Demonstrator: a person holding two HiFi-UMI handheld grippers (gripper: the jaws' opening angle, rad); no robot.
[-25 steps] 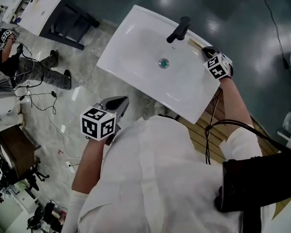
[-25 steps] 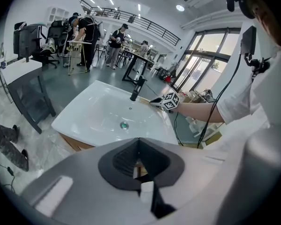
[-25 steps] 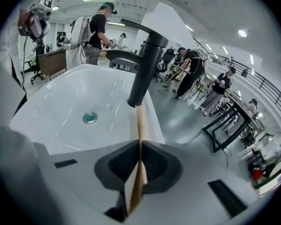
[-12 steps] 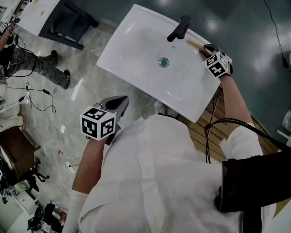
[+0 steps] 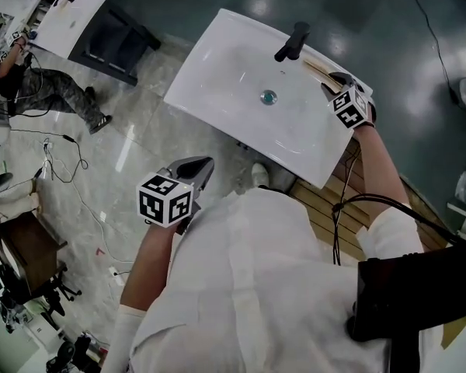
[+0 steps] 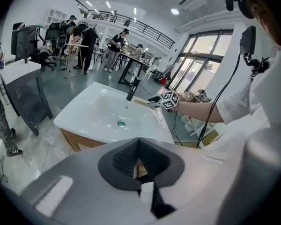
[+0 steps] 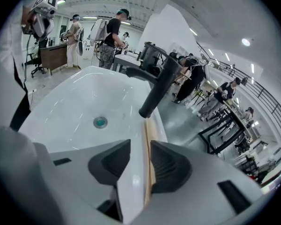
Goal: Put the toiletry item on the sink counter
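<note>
A slim wooden toiletry stick [image 5: 317, 67] lies on the back rim of the white sink [image 5: 233, 61], just right of the black faucet [image 5: 292, 42]. My right gripper [image 5: 335, 82] is at that rim. In the right gripper view its jaws are opening, and the stick [image 7: 149, 144] runs between them toward the faucet [image 7: 159, 88]. The stick rests on the sink [image 7: 79, 107], and the left pad stands clear of it. My left gripper [image 5: 198, 165] hangs low over the floor, well short of the sink, its jaws [image 6: 139, 142] shut and empty.
The drain [image 5: 269, 96] sits mid-basin. A wooden cabinet [image 5: 326, 208] carries the sink. A dark table with a white top [image 5: 78, 18] stands at the far left. A person [image 5: 39, 92] and loose cables [image 5: 62, 162] are on the floor at left.
More of the wooden stick now shows on the sink rim ahead of my right gripper. The person at left has stepped away. My left gripper stays as it was.
</note>
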